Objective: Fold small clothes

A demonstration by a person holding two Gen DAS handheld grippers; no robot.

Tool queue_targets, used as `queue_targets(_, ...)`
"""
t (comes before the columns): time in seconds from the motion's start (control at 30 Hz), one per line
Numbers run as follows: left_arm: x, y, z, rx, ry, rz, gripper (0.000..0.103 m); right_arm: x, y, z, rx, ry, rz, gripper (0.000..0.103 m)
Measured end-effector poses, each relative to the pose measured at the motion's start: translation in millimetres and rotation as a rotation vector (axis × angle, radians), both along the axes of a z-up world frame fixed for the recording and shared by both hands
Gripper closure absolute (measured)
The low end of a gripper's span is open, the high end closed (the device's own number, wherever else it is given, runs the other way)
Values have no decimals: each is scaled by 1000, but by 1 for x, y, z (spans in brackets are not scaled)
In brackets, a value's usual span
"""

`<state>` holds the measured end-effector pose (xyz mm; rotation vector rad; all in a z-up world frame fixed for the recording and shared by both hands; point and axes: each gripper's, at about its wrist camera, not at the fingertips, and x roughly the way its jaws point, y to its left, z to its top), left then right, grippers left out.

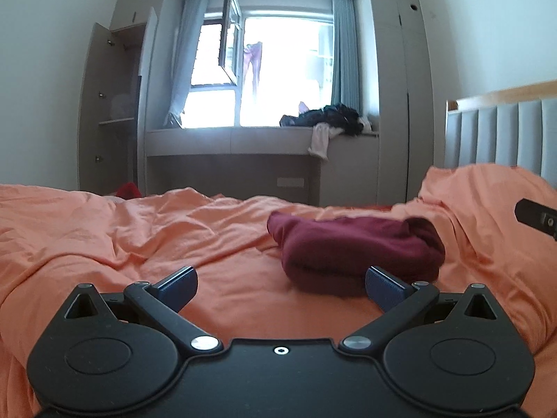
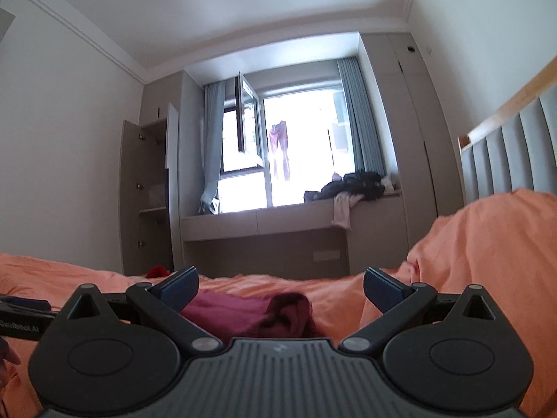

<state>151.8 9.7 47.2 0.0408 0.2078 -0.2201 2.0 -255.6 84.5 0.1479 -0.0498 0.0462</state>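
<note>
A dark red garment [image 1: 355, 247] lies bundled in a compact folded heap on the orange bedsheet [image 1: 139, 244]. My left gripper [image 1: 280, 287] is open and empty, just in front of the garment, its right fingertip [image 1: 384, 284] close to the heap's near edge. In the right wrist view the garment [image 2: 250, 317] sits low between the fingers. My right gripper [image 2: 280, 287] is open and empty, just above and behind the garment. The right gripper's body [image 1: 538, 217] shows at the right edge of the left wrist view.
A raised orange pillow or duvet mound [image 1: 487, 202] lies at right by the padded grey headboard [image 1: 504, 132]. Beyond the bed stand a window bench [image 1: 243, 139] with dark clothes [image 1: 330, 116], an open wardrobe [image 1: 111, 104] and a red item [image 1: 128, 190].
</note>
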Motion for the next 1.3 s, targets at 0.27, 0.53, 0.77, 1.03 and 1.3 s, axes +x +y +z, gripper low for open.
queue_targets(0.27, 9, -10, -22, 40, 141, -65, 1, 1, 5, -17, -17, 144, -16, 0)
queue_targets(0.53, 20, 1, -23, 4, 169, -15, 0, 12, 5, -24, 2, 210, -6, 0)
queue_targets(0.77, 21, 9, -20, -29, 174, 19, 1, 15, 9, -26, -10, 236, 17, 0)
queue_targets(1.03, 20, 12, -20, -35, 172, 27, 1, 15, 9, -27, -5, 248, 21, 0)
queue_targets(1.3, 19, 12, -20, -33, 173, 27, 1, 16, 11, -29, -10, 259, 29, 0)
